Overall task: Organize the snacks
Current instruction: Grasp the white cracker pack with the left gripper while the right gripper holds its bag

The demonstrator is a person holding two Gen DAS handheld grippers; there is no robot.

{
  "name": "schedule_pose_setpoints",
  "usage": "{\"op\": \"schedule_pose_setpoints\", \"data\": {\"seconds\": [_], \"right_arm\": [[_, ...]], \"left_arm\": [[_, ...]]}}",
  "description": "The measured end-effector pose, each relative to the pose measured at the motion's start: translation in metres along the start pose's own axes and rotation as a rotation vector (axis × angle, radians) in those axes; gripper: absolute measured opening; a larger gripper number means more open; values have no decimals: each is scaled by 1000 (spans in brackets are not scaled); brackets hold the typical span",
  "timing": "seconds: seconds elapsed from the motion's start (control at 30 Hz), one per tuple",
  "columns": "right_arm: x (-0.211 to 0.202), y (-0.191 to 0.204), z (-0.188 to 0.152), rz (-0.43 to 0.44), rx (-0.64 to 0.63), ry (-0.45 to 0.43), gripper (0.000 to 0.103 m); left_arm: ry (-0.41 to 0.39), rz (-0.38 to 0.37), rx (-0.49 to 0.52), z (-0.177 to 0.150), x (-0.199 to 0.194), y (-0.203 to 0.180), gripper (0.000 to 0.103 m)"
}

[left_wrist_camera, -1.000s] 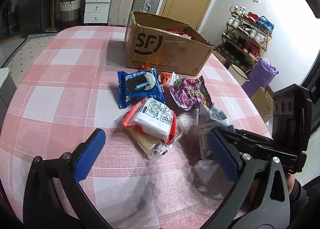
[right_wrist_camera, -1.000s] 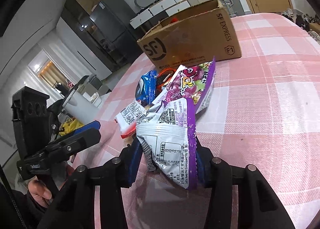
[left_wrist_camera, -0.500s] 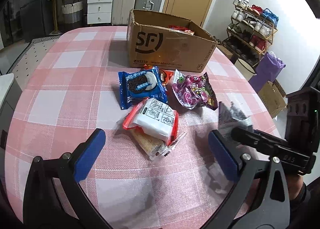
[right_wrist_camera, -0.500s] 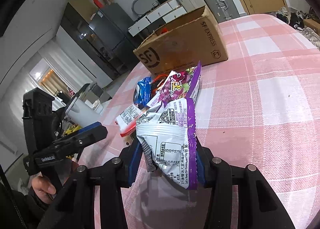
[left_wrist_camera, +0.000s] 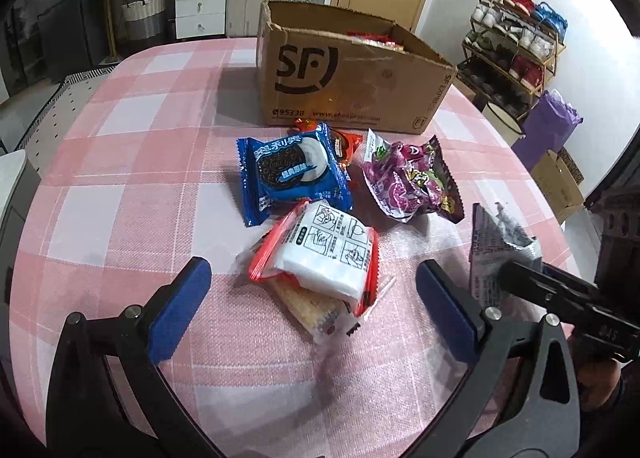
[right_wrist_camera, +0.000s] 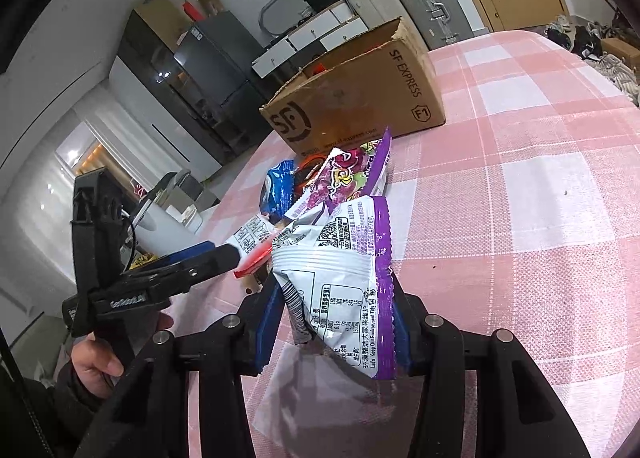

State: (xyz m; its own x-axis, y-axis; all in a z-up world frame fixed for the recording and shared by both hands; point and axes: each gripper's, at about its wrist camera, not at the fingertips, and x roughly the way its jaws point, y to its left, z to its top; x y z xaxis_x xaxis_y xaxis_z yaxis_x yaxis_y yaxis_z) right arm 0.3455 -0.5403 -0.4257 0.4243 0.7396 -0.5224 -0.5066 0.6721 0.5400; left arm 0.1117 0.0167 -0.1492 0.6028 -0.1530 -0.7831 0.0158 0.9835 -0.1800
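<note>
My right gripper [right_wrist_camera: 334, 318] is shut on a silver and purple snack packet [right_wrist_camera: 340, 258], held just above the pink checked tablecloth [right_wrist_camera: 540, 185]. In the left wrist view that packet [left_wrist_camera: 496, 242] hangs at the right, clear of the pile. My left gripper [left_wrist_camera: 312, 270] is open, its blue pads either side of a white and red packet [left_wrist_camera: 324, 254] that lies on a clear cracker packet [left_wrist_camera: 308, 306]. Behind them lie a blue cookie packet [left_wrist_camera: 292, 173] and a purple candy bag [left_wrist_camera: 408, 181]. The open SF cardboard box [left_wrist_camera: 344, 89] stands beyond, with snacks inside.
An orange packet [left_wrist_camera: 344, 141] peeks out behind the blue one. The table's round edge runs close on the right, with a shoe rack [left_wrist_camera: 516, 41] and a purple bag [left_wrist_camera: 548, 125] on the floor beyond. Drawers and suitcases stand behind the table.
The right gripper has carried the silver and purple packet off the pile, up and to the right. The left gripper has come closer to the white and red packet, still open.
</note>
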Motion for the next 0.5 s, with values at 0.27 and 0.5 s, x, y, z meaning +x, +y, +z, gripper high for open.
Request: {"op": "schedule_pose_setpoints", "data": {"seconds": [0.27, 0.5], "right_arm": [[1, 1, 0, 3, -10, 5, 47], [7, -4, -1, 9, 11, 25, 48]], "left_arm": [[19, -16, 37, 12, 19, -7, 102], [29, -20, -6, 15, 30, 6, 99]]}}
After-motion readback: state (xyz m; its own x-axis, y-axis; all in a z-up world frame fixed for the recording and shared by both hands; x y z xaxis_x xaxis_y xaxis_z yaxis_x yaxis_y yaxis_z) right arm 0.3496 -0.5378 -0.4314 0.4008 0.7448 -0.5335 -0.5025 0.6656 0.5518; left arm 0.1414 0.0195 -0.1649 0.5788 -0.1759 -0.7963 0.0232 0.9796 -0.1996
